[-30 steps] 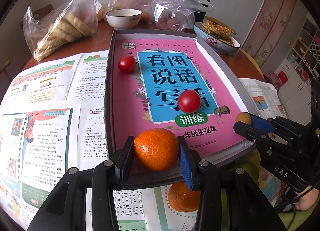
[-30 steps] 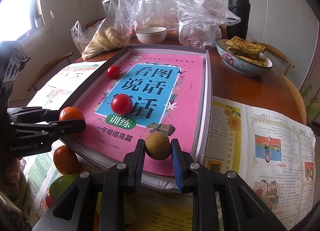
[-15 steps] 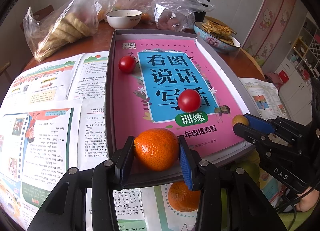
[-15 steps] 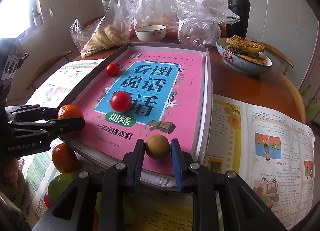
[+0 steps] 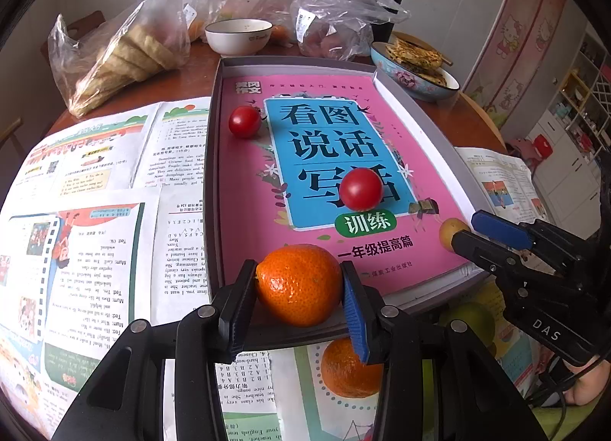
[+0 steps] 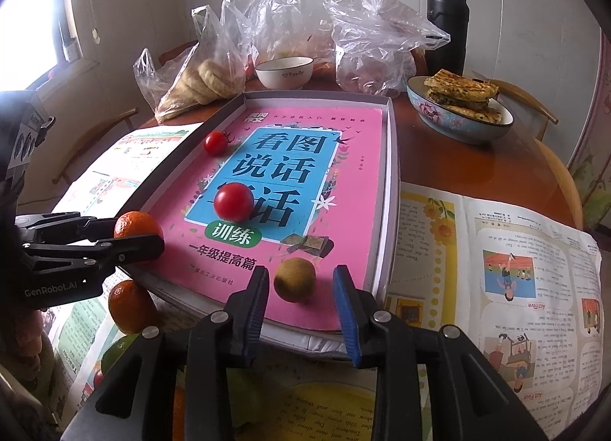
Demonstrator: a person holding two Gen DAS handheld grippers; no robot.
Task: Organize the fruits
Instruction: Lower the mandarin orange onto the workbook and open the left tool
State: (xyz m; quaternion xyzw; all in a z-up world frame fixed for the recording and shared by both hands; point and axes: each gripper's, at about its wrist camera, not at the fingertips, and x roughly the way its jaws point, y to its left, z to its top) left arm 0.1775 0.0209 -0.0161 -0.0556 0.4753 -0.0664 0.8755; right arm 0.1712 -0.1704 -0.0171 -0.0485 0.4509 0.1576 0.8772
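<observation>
Only the right wrist view shows right gripper [image 6: 299, 280] jaws opening around the kiwi [image 6: 294, 279]; left gripper [image 5: 299, 286] clamps the orange [image 5: 298, 284].

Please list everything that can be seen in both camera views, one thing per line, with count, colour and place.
cherry tomatoes: 2, red, on the pink book in the tray
held mandarin: 1, orange, between the left jaws at the tray's near edge
small brown fruit: 1, brown, on the book between the right jaws, not pressed
loose mandarin: 1, orange, on the papers before the tray
green fruit: 1, partly hidden, beside it
tray: 1, grey, table centre
pink book: 1, inside the tray
white bowl: 1, behind the tray
flatbread dish: 1, blue, right
flask: 1, black, back right
plastic bags: several, clear, back
left gripper: black, shut on the mandarin
right gripper: black, jaws opening
</observation>
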